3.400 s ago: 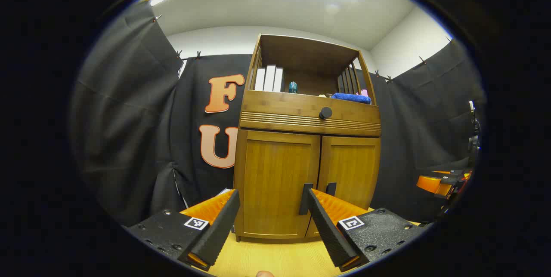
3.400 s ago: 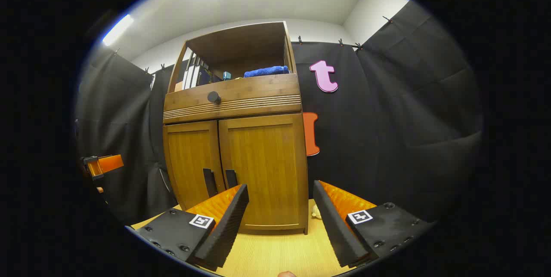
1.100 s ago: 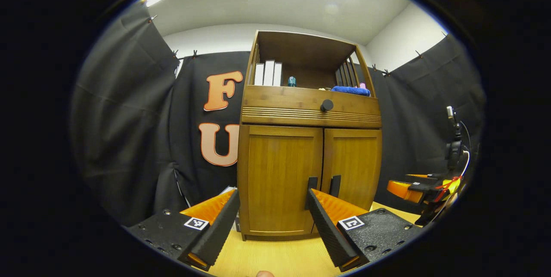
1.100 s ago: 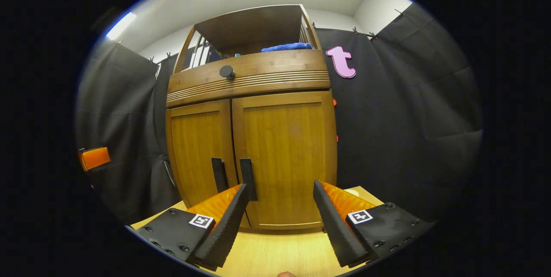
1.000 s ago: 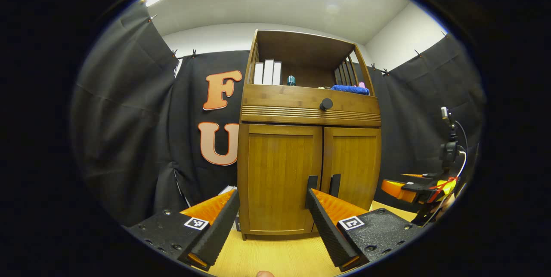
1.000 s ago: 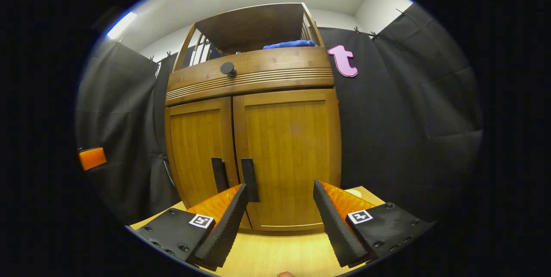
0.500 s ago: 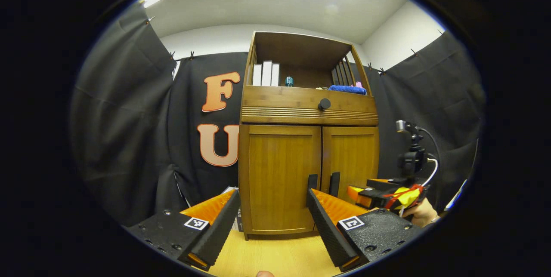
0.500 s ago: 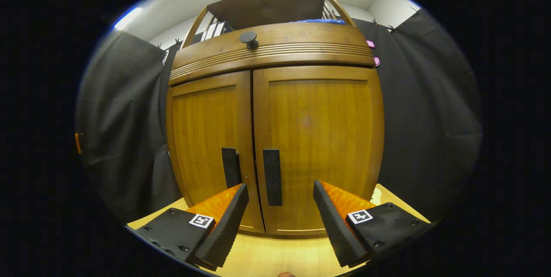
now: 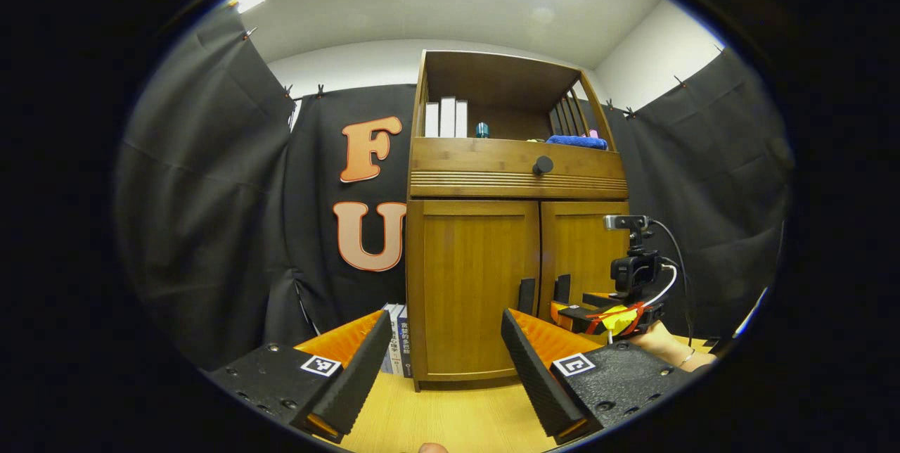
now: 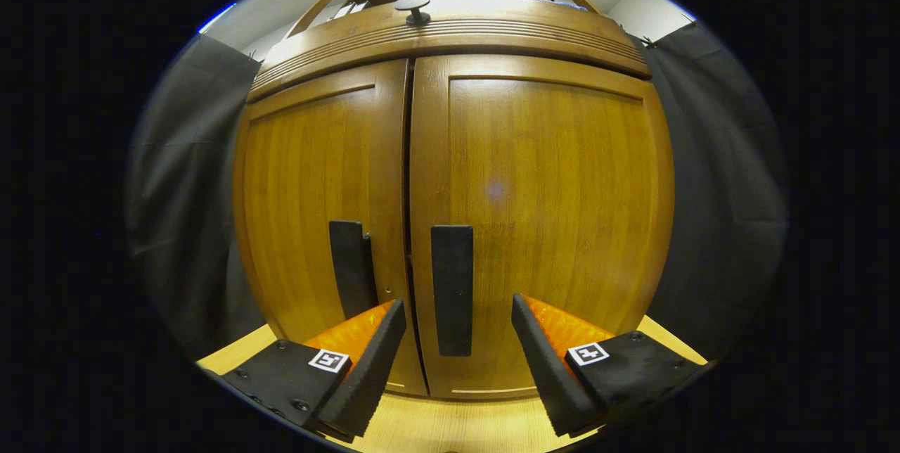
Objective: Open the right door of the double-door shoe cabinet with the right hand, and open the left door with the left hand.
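The wooden shoe cabinet (image 9: pixel 517 179) stands ahead with both doors shut. In the right gripper view the right door (image 10: pixel 555 186) is very close, and its dark vertical handle (image 10: pixel 452 289) stands between the fingers of my open right gripper (image 10: pixel 457 309). The left door (image 10: pixel 309 193) and its handle (image 10: pixel 350 270) lie just to the left. In the left gripper view my left gripper (image 9: pixel 444 323) is open and empty, well back from the left door (image 9: pixel 471 284). There the right gripper (image 9: pixel 562 311), held by a hand (image 9: pixel 664 347), sits right at the right door's handle (image 9: pixel 562 289).
Above the doors is a drawer with a round knob (image 9: pixel 542 165) and an open shelf with books (image 9: pixel 446 117) and a blue cloth (image 9: pixel 576 141). More books (image 9: pixel 397 340) stand beside the cabinet's left foot. A light wooden surface (image 9: pixel 450 418) runs under both grippers.
My right gripper has moved forward, close up to the right door, its handle now between the fingers. The left gripper has hardly moved. Both doors remain shut.
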Available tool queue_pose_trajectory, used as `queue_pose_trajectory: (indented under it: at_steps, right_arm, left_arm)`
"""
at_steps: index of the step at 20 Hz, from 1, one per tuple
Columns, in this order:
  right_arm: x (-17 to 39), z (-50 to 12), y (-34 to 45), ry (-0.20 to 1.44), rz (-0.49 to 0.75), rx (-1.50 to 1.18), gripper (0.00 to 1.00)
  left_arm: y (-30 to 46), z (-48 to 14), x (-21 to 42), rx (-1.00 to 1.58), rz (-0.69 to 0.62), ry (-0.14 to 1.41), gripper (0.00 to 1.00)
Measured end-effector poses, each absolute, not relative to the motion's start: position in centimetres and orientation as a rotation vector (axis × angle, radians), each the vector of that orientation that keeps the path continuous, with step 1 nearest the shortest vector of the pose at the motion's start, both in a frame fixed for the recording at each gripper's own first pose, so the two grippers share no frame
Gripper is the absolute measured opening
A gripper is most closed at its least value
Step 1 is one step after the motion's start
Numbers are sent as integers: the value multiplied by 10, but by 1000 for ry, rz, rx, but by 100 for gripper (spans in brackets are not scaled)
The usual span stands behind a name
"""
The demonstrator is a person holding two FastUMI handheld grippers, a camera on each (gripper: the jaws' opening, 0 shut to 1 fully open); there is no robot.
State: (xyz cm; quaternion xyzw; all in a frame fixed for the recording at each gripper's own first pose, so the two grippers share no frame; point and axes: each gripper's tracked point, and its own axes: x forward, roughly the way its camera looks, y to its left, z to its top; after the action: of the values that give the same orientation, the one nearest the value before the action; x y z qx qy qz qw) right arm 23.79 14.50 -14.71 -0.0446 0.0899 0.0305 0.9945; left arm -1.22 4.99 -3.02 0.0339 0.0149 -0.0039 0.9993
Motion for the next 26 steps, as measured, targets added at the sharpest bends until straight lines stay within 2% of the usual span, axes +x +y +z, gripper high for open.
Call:
queue_pose_trajectory:
  at_steps: [4,5,6,8,11,13,15,16,20,21,22,23,25,26]
  right_arm:
    - [257,-153,146,178,55,-90,89]
    - [260,-154,146,176,53,-89,89]
    - [262,-154,144,175,47,-89,85]
    - [265,-154,145,171,51,-87,78]
    - [269,-156,149,179,67,-82,56]
    - [269,-154,146,177,63,-94,39]
    - [270,-154,147,178,67,-89,41]
    - [269,-155,147,180,68,-87,41]
    - [269,-156,147,184,65,-73,43]
    - [269,-155,146,188,63,-79,28]
    - [267,-155,146,191,62,-85,28]
    - [264,-154,146,196,62,-88,33]
    - [256,-153,144,206,66,-91,34]
    - [251,-152,143,212,70,-91,29]
  left_arm:
    - [54,-39,-9,53,-17,47,92]
    - [56,-41,-8,53,-13,48,94]
    - [60,-42,-7,53,-8,48,97]
    - [65,-46,-5,48,1,53,94]
    - [67,-52,-2,41,4,67,92]
    - [66,-53,-1,35,-1,71,97]
    - [66,-52,-1,34,0,67,94]
    - [66,-50,-1,35,1,65,97]
    - [67,-51,-6,35,9,69,97]
    - [68,-51,-8,34,15,69,97]
    - [70,-51,-10,32,20,70,97]
    - [70,-51,-11,29,25,71,97]
    - [73,-53,-14,29,32,79,93]
    - [72,-54,-15,29,34,83,92]
